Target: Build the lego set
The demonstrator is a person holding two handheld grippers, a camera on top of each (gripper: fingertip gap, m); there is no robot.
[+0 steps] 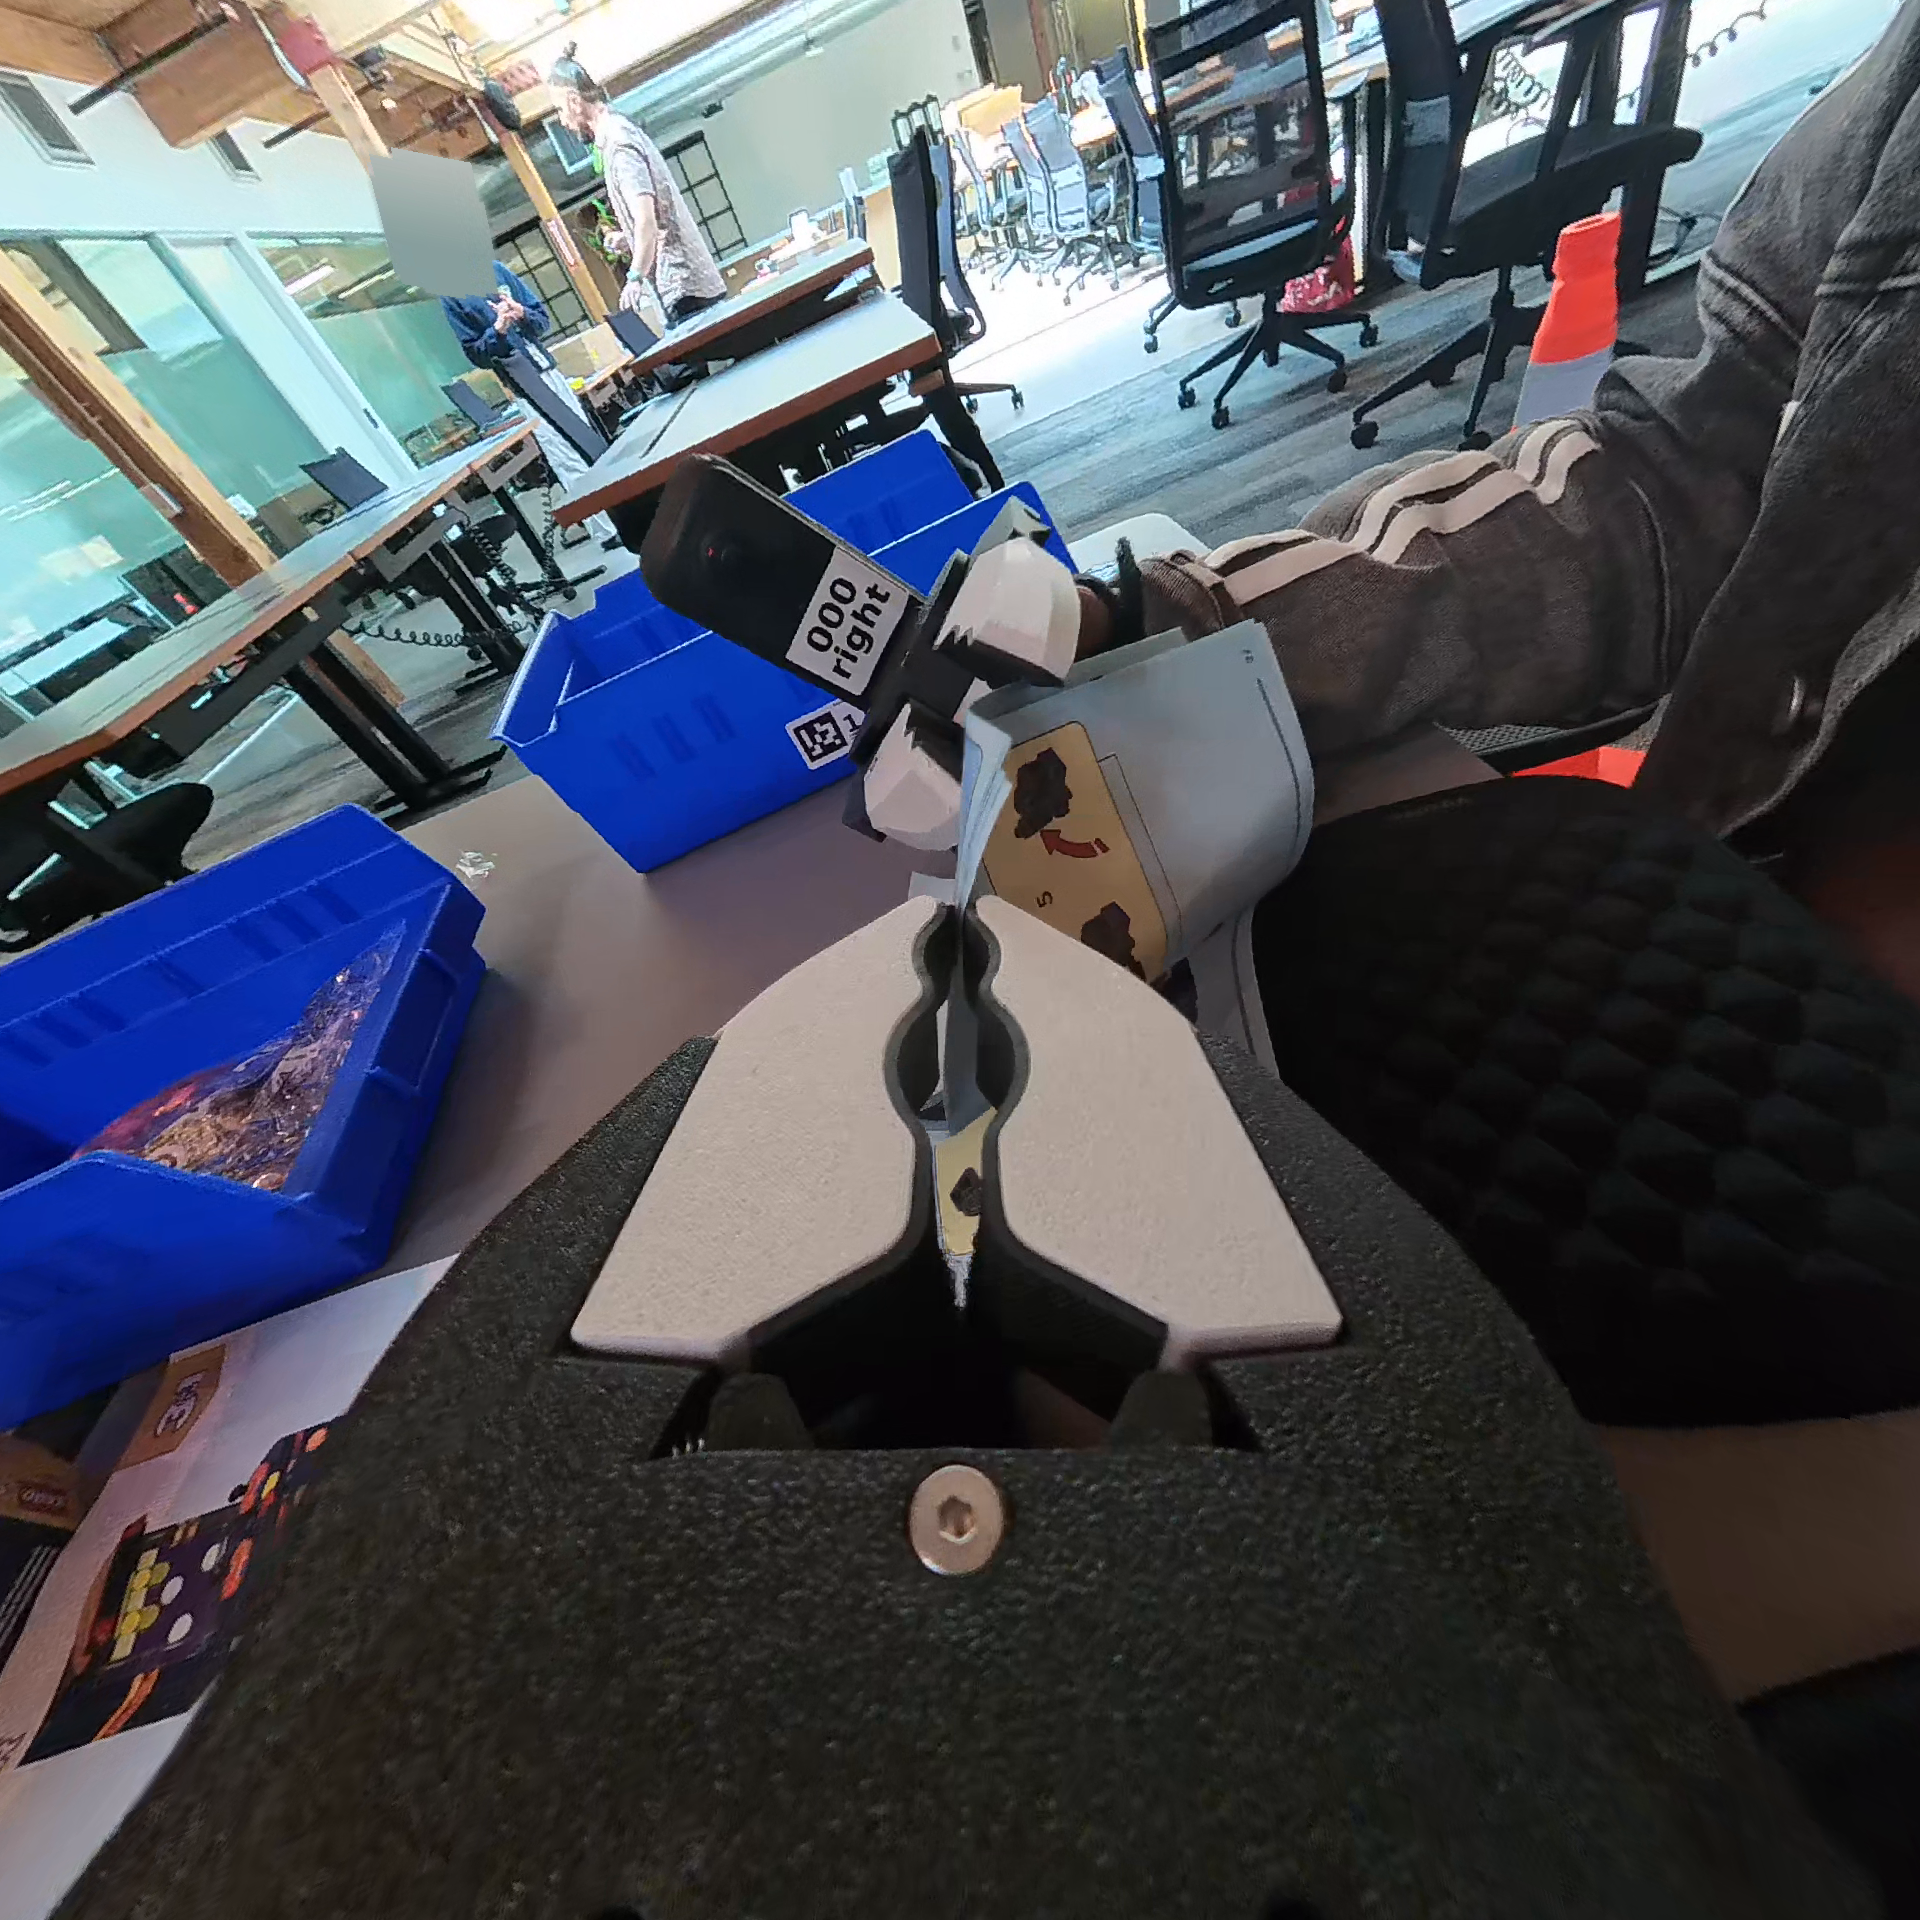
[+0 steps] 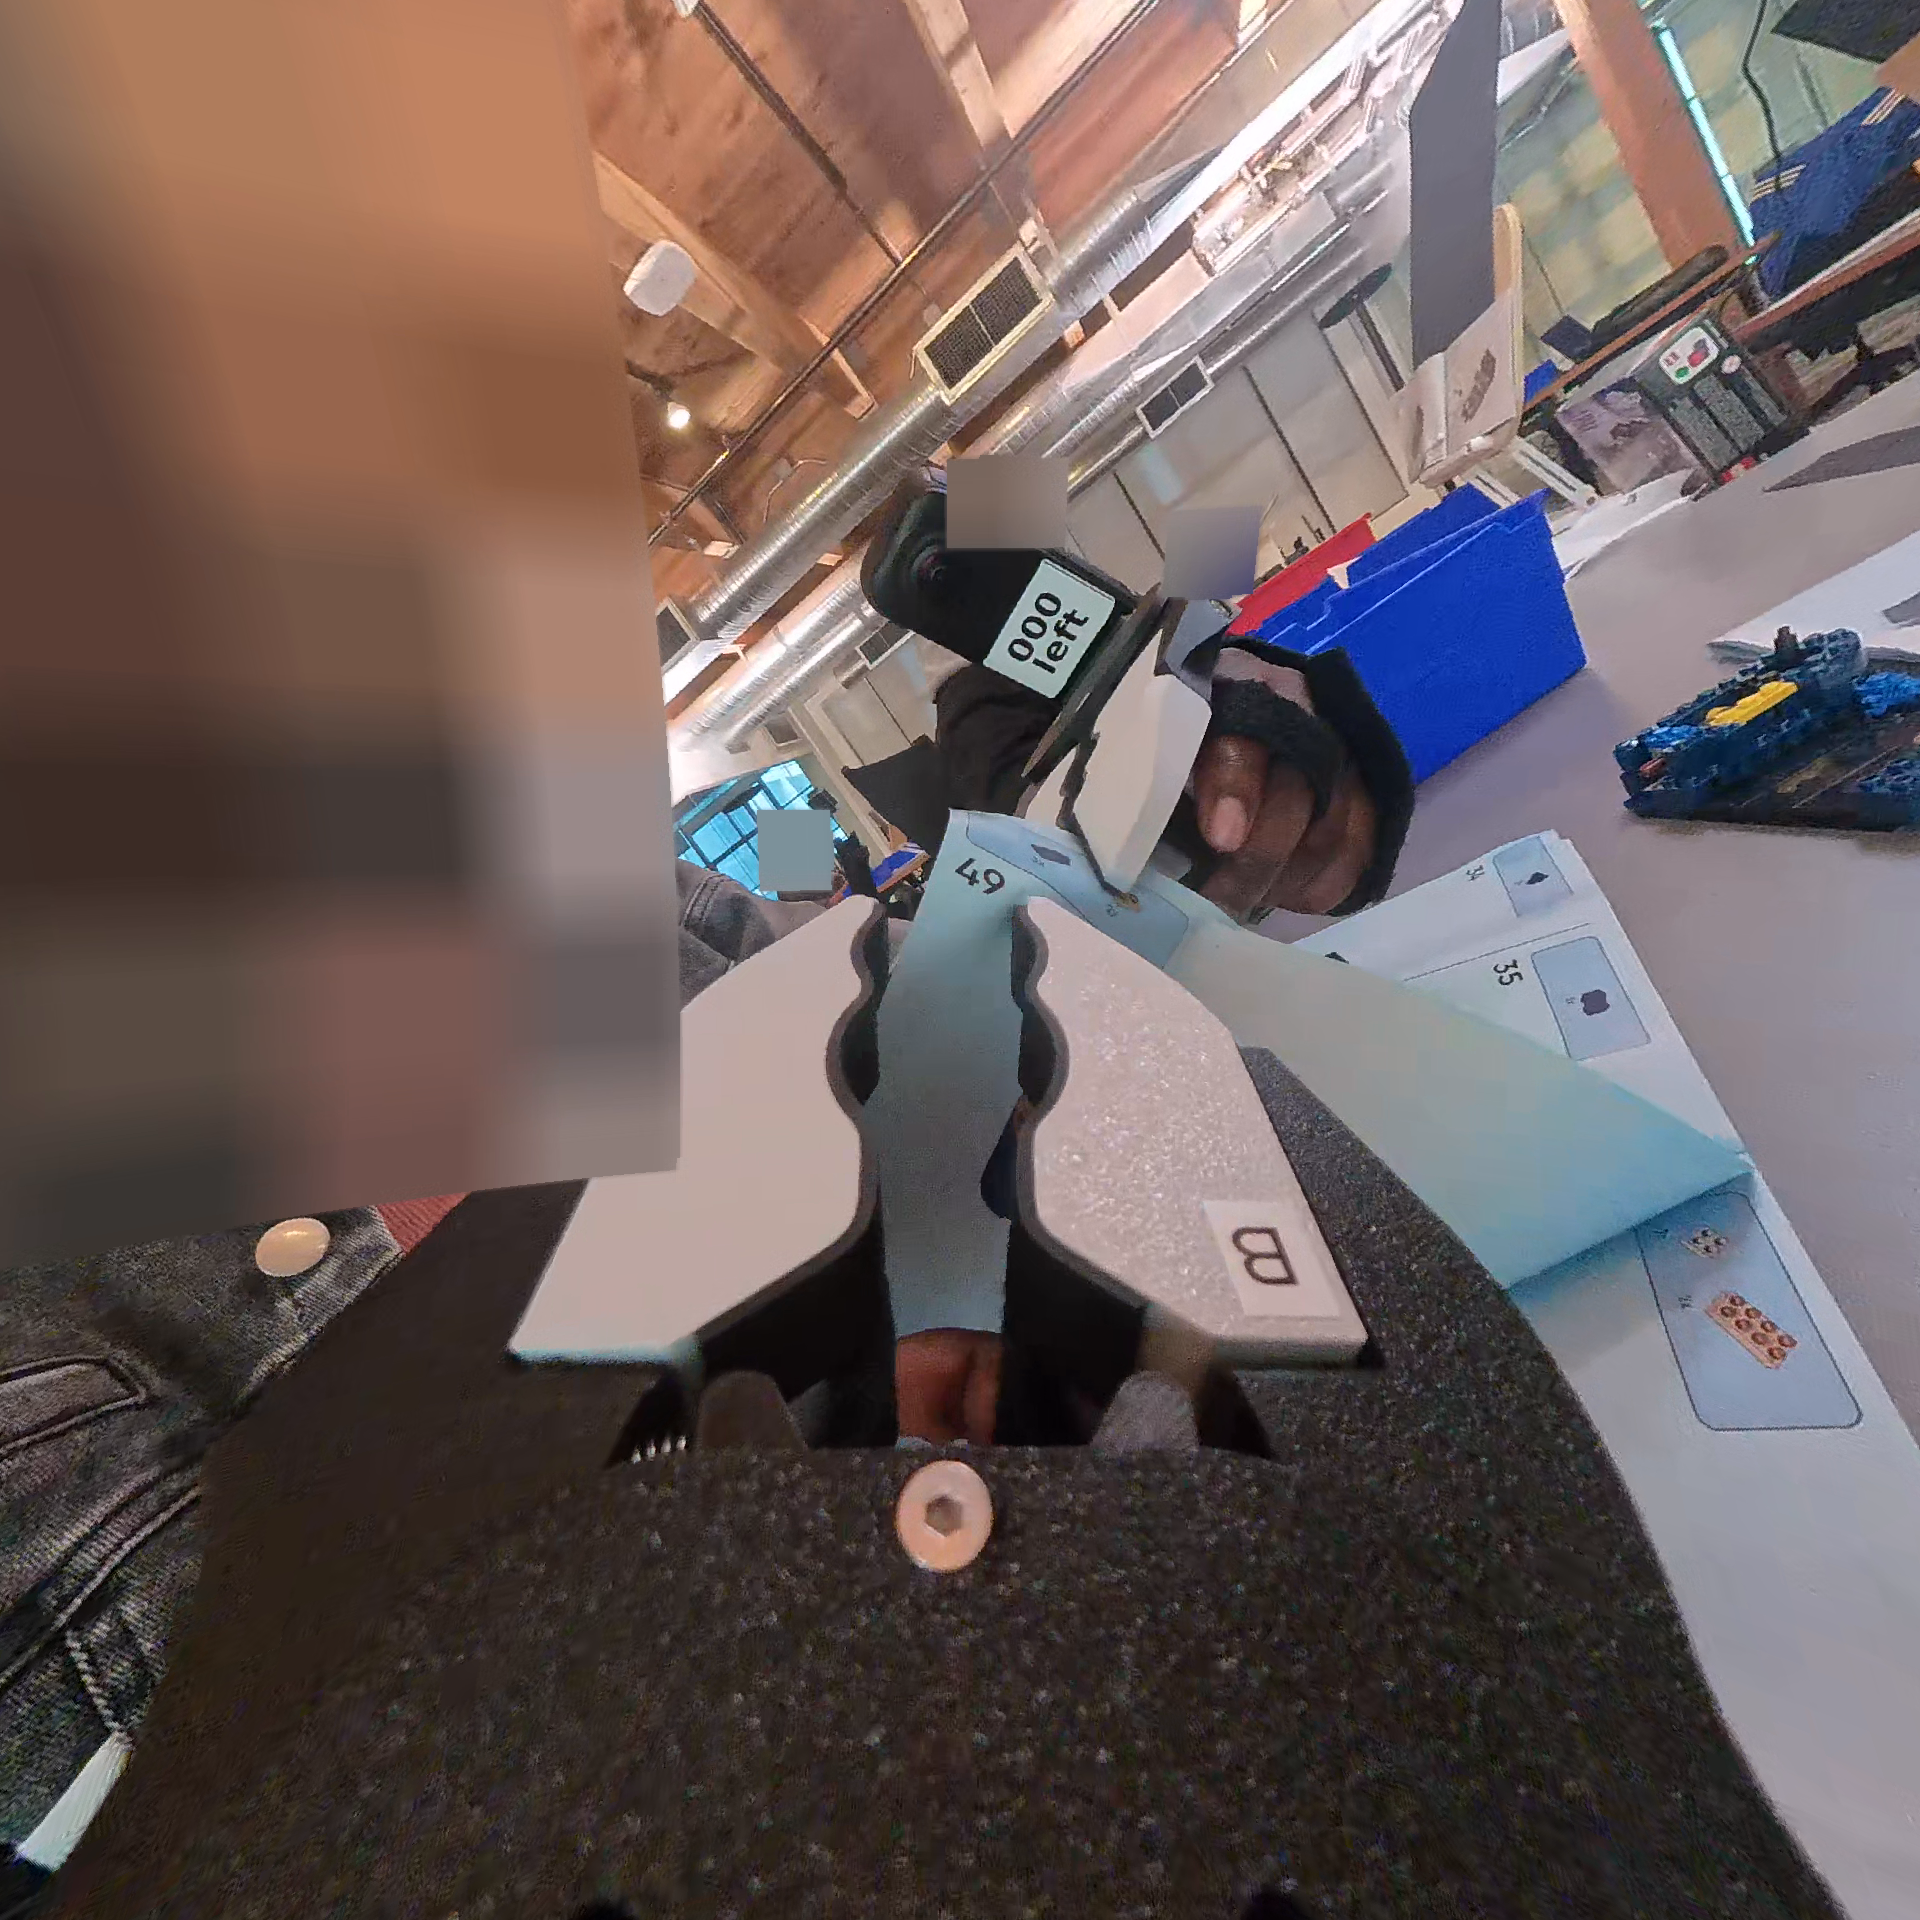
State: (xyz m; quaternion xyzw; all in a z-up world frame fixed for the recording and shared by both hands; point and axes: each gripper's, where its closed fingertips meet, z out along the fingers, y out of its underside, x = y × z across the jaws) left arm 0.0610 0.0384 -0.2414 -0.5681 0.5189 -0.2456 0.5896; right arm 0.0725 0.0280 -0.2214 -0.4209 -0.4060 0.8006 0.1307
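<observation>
Right now your left hand-held gripper (image 1: 961,914) is clenched on a pale blue booklet page (image 1: 1195,769), which curls up from the booklet (image 2: 1662,1299) lying open on the bench (image 1: 665,935). Your right hand-held gripper (image 2: 951,920) stands parted around that page's far corner, not visibly pressing, both equally near.

Grey table (image 1: 582,987): blue bins (image 1: 665,717), booklet (image 2: 1662,1039).

Left gripper (image 1: 961,920) with jaws pinched nearly closed on thin paper, right gripper (image 2: 951,920) angled upward, jaws slightly parted, gloved hand (image 2: 1299,790) gripping left handle
</observation>
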